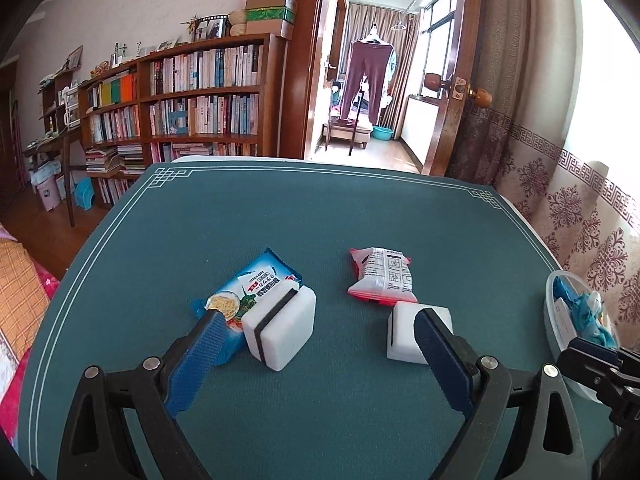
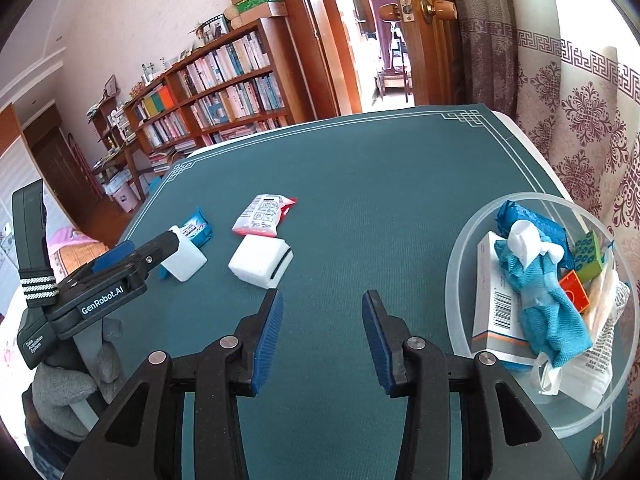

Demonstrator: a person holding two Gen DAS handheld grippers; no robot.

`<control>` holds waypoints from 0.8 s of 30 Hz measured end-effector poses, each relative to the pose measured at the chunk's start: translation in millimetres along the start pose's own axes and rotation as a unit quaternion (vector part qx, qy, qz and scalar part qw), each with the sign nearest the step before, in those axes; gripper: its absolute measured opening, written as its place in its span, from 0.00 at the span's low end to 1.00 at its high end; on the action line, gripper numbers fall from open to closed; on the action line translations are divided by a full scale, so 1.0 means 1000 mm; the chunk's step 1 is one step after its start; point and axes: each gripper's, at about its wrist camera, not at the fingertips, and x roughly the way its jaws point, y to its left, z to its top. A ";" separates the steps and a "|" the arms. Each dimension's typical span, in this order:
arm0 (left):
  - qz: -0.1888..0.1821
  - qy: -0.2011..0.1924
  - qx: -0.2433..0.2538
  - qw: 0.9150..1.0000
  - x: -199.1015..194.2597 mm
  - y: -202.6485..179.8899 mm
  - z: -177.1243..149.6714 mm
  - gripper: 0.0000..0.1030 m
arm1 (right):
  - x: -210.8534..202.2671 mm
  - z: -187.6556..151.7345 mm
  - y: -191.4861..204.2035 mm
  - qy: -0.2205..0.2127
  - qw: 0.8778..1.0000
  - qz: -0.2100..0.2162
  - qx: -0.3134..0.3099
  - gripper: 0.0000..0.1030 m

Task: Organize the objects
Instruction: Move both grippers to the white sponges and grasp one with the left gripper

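White sponge blocks (image 1: 280,330): two; snack packets (image 1: 382,280): two; one bowl (image 2: 460,256).

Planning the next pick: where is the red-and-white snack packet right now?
The red-and-white snack packet lies on the green mat, just beyond the right-hand white sponge block and right of the blue cracker packet.

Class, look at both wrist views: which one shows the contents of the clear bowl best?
The right wrist view: the clear bowl lies open, showing a blue cloth and white box. The left wrist view catches only the clear bowl's edge, partly behind the right tool.
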 end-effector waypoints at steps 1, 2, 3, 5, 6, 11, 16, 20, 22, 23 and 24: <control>0.000 0.002 0.000 1.000 0.002 0.002 -0.001 0.94 | 0.002 -0.001 0.002 0.001 1.000 0.001 0.000 0.42; 0.001 0.005 0.000 1.000 0.005 0.003 -0.002 0.94 | 0.003 -0.001 0.004 0.003 1.000 0.002 0.000 0.42; 0.002 0.007 0.000 1.000 0.007 0.005 -0.003 0.94 | 0.005 -0.001 0.006 0.005 1.000 0.002 0.000 0.42; 0.001 0.011 -0.002 1.000 0.013 0.008 -0.003 0.94 | 0.008 -0.002 0.009 0.008 1.000 0.003 -0.001 0.42; -0.001 0.011 -0.003 1.000 0.015 0.009 -0.004 0.94 | 0.010 -0.003 0.010 0.010 1.000 0.003 -0.001 0.42; -0.003 0.018 0.010 1.000 0.025 0.009 -0.005 0.87 | 0.021 -0.005 0.016 0.020 1.000 0.006 -0.001 0.42; 0.000 0.027 0.014 1.000 0.034 0.009 -0.009 0.65 | 0.032 -0.007 0.020 0.029 1.000 0.009 0.001 0.42; 0.010 0.021 0.008 1.000 0.030 0.015 -0.008 0.40 | 0.042 -0.008 0.022 0.036 0.999 0.011 0.004 0.42; -0.010 0.023 -0.003 1.000 0.028 0.019 -0.008 0.39 | 0.048 -0.008 0.024 0.039 0.999 0.012 0.004 0.42; -0.012 0.022 -0.003 1.000 0.026 0.019 -0.008 0.38 | 0.051 -0.008 0.026 0.041 0.999 0.012 0.004 0.42; -0.013 0.020 0.000 1.000 0.023 0.017 -0.008 0.38 | 0.053 -0.009 0.028 0.043 0.999 0.012 0.003 0.42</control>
